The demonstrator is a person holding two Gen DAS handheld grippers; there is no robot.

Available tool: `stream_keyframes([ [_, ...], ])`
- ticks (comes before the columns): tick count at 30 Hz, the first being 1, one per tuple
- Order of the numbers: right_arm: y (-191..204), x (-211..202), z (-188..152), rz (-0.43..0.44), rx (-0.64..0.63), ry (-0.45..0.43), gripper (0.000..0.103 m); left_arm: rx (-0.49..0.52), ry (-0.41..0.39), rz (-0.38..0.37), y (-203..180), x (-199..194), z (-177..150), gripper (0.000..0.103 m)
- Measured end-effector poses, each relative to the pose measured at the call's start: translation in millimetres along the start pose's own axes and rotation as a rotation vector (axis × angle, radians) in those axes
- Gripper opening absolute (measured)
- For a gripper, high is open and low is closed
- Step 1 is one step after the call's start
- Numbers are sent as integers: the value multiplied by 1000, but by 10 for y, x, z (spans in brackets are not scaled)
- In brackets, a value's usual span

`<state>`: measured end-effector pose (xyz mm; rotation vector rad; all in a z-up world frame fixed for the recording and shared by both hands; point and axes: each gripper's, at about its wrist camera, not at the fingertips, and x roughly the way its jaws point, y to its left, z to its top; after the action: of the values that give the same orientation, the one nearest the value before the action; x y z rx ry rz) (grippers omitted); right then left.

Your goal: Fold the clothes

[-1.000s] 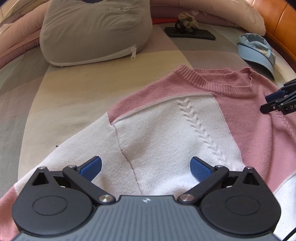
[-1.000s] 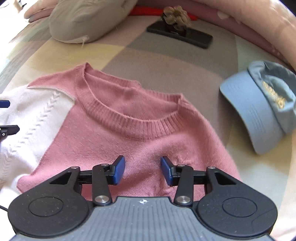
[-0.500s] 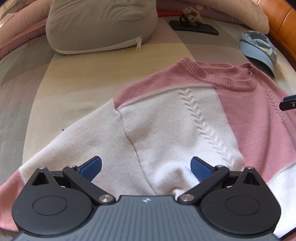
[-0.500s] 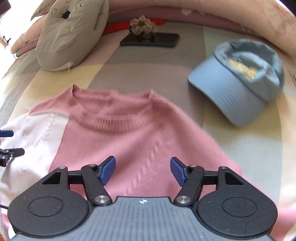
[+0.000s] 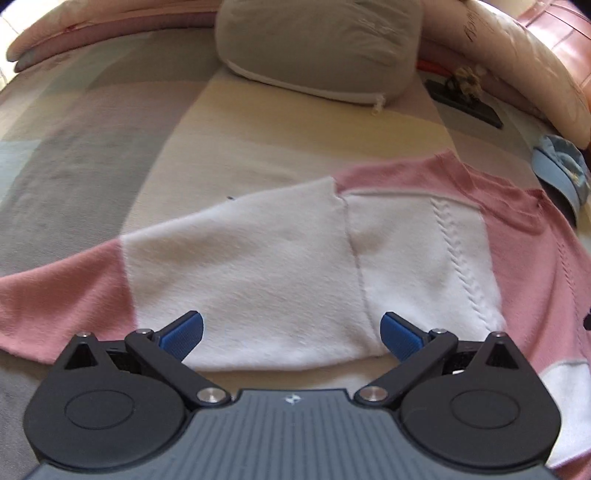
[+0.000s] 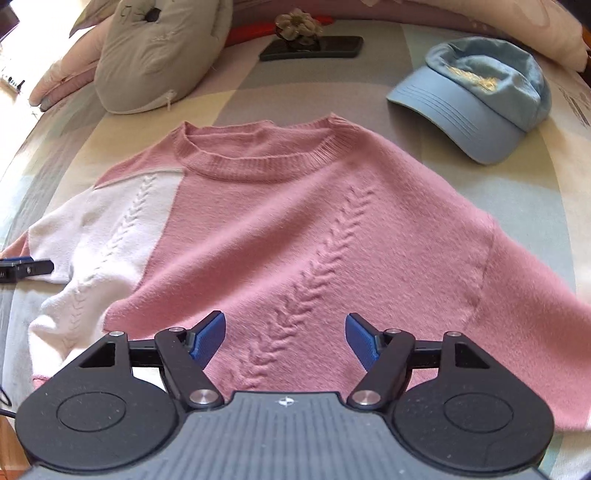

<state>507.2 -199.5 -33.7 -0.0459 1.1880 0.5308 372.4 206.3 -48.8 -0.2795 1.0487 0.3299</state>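
Flat on the checked bedspread (image 6: 535,206) lies the sweater (image 6: 295,236), pink with a white panel and white upper sleeve, neck toward the pillows. Its one sleeve stretches out to the left in the left wrist view, white turning to pink at the end.

Over the white sleeve hangs the left gripper (image 5: 291,334), its blue pads spread wide with nothing between them. The right gripper (image 6: 284,339) hovers over the pink front, above the braided ridge in the knit; its jaws have just been opening and now stand apart, with only cloth lying below them and nothing pinched.

Around the sweater, a blue cap (image 6: 476,96) sits just beside the right shoulder, close but apart from the knit. A grey cushion (image 6: 155,59) lies beyond the left shoulder, well clear. Further back a dark phone (image 6: 314,48) rests on the bedspread with a small fabric flower (image 6: 295,26) on it, and a red strip (image 6: 255,31) shows behind. Pale pillows (image 5: 517,66) ring the far edge. Nothing lies on the sweater itself.
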Motion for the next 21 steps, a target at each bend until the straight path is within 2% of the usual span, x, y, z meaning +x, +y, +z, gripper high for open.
stream_keyframes([
  [3,90,39,68,8,-31,-2,76,-74,-23,58,335,37,89,101],
  [5,174,65,112,18,-51,-1,76,-86,-28,99,516,81,84,101],
  [8,337,112,178,34,-90,10,76,-104,15,153,755,178,-30,101],
  [10,461,128,240,58,-124,19,77,-150,31,151,897,178,-180,101],
  [14,770,178,417,91,-215,40,80,-126,48,128,953,63,-270,101],
  [17,1053,234,600,110,-302,37,80,-114,-12,121,1064,-20,-152,101],
  [21,1517,405,879,175,-408,37,80,-151,-67,172,1374,25,63,101],
])
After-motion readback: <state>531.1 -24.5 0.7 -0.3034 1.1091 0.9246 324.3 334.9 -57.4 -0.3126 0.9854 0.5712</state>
